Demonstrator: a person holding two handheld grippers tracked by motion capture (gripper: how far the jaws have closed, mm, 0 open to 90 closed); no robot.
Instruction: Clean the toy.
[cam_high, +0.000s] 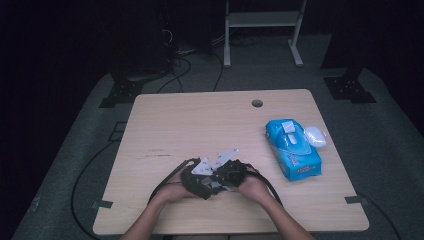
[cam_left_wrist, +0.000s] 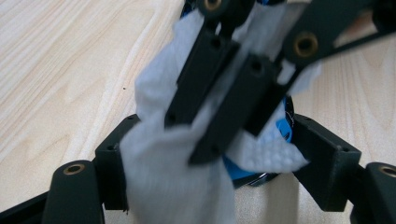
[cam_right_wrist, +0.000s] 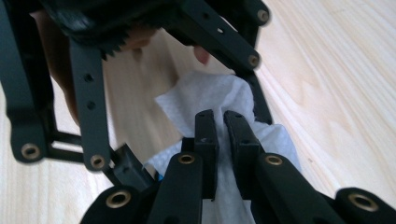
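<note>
Both grippers meet over the front middle of the wooden table (cam_high: 200, 120). My left gripper (cam_left_wrist: 219, 158) holds a small round blue and black thing (cam_left_wrist: 281, 129) between its two jaws, and a white wipe (cam_left_wrist: 173, 177) is draped over most of it. My right gripper (cam_right_wrist: 223, 126) is shut on that wipe (cam_right_wrist: 210, 95), its two pads pinching a fold. In the left gripper view the right gripper (cam_left_wrist: 194, 140) comes in from the top and crosses the wrapped thing. From above, the left gripper (cam_high: 200, 181) and right gripper (cam_high: 227, 175) overlap, a hand behind each.
A blue pack of wipes (cam_high: 293, 150) lies on the right side of the table with a white crumpled lump (cam_high: 316, 136) beside it. A round cable hole (cam_high: 257, 103) sits near the far edge. Black cables trail off the front edge.
</note>
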